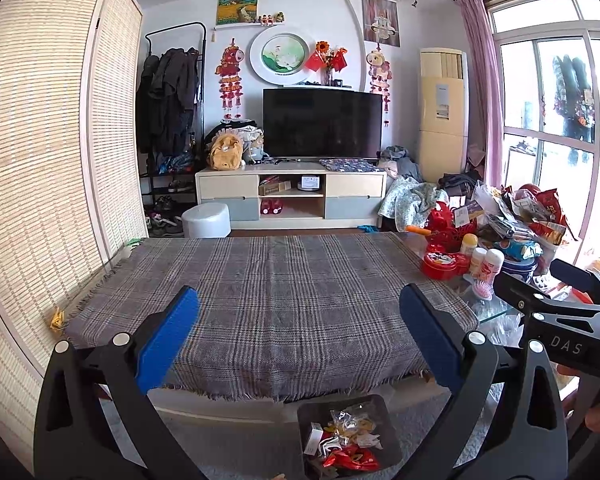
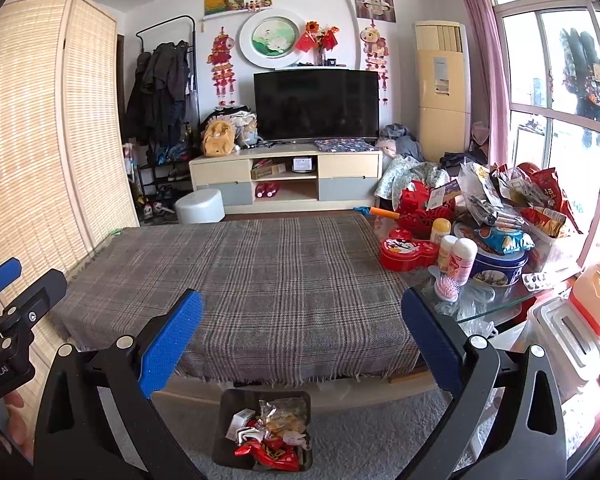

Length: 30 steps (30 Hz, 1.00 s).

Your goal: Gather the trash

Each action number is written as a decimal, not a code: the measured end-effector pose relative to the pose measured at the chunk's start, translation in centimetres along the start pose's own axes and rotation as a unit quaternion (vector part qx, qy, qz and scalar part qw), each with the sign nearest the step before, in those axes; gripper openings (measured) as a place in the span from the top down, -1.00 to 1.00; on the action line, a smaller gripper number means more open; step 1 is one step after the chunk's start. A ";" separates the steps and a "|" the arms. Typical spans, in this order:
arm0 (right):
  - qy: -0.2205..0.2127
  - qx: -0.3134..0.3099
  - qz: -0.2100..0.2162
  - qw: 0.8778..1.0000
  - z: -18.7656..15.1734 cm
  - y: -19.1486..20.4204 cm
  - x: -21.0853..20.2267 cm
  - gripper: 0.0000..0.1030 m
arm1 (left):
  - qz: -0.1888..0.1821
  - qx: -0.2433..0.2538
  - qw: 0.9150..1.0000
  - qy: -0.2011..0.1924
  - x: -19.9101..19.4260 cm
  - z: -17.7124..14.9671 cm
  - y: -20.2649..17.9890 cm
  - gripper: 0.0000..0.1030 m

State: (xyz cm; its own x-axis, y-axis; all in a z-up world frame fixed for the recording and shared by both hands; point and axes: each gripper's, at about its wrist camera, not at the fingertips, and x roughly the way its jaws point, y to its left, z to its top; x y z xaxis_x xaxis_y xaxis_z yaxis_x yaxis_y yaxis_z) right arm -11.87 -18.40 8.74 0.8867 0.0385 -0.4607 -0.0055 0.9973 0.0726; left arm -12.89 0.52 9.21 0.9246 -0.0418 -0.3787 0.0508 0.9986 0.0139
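Observation:
A dark trash bin (image 1: 384,412) stands on the grey carpet below the table's near edge and holds several wrappers (image 1: 350,446); it also shows in the right wrist view (image 2: 228,408) with wrappers (image 2: 272,436). My left gripper (image 1: 298,300) is open and empty, held above the plaid cloth (image 1: 268,280). My right gripper (image 2: 300,304) is open and empty over the same cloth (image 2: 260,276). Each gripper shows at the other view's edge: the right one (image 1: 560,304), the left one (image 2: 4,280).
Snack bags, red tins and bottles crowd the glass table end at the right (image 2: 492,220). A white toaster (image 2: 568,336) stands lower right. A yellow scrap (image 1: 57,318) lies off the table's left edge by the bamboo screen (image 1: 40,160). A TV stand (image 1: 292,192) is behind.

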 end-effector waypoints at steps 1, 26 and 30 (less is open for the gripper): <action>0.000 0.000 0.001 1.000 0.0 0.1 0.0 -0.94 | 0.000 0.000 1.000 0.000 0.0 -0.1 0.0 -0.85; 0.002 0.004 0.004 1.000 0.1 0.0 0.1 -0.94 | 0.003 0.003 1.000 0.000 0.2 -0.2 0.3 -0.85; 0.002 0.004 0.004 1.000 0.1 -0.1 0.1 -0.94 | 0.002 0.004 1.000 0.000 0.2 -0.2 0.4 -0.85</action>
State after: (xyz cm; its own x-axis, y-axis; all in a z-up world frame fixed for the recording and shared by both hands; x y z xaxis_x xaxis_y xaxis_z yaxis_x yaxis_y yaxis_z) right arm -11.70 -18.53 8.76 0.8843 0.0470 -0.4645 -0.0091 0.9965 0.0835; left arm -12.78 0.95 8.98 0.9245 -0.0386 -0.3791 0.0511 0.9984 0.0230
